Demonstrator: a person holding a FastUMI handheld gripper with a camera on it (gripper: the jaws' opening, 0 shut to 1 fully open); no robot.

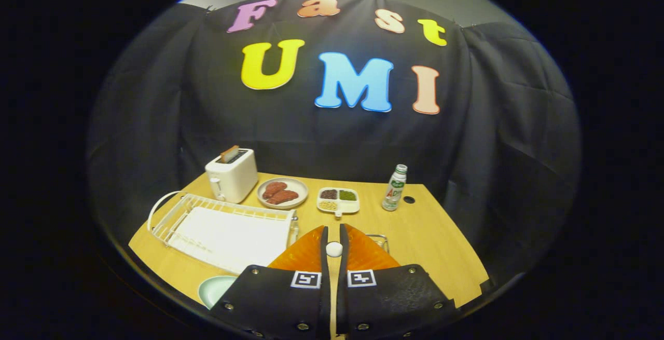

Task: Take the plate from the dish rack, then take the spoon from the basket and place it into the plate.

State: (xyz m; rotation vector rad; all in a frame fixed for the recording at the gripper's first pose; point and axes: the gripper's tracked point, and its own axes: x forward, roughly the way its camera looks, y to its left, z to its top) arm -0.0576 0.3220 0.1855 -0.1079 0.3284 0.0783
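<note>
My gripper [333,230] is held above the near part of the wooden table, its orange fingers [306,254] almost together. A small white rounded end of the spoon [334,249] is pinched between them; the rest of the spoon is hidden by the fingers. The pale green plate [213,289] lies flat on the table, low and to the left of the fingers, partly cut off by the gripper body. The white wire dish rack [179,214] with its white tray stands to the left, beyond the plate. A corner of the wire basket [380,239] peeks out behind the right finger.
Along the back of the table stand a white toaster [232,175] with a slice in it, a plate of meat [282,193], a divided dish of grains [338,200] and a small bottle [395,188]. The bare table [430,241] stretches to the right.
</note>
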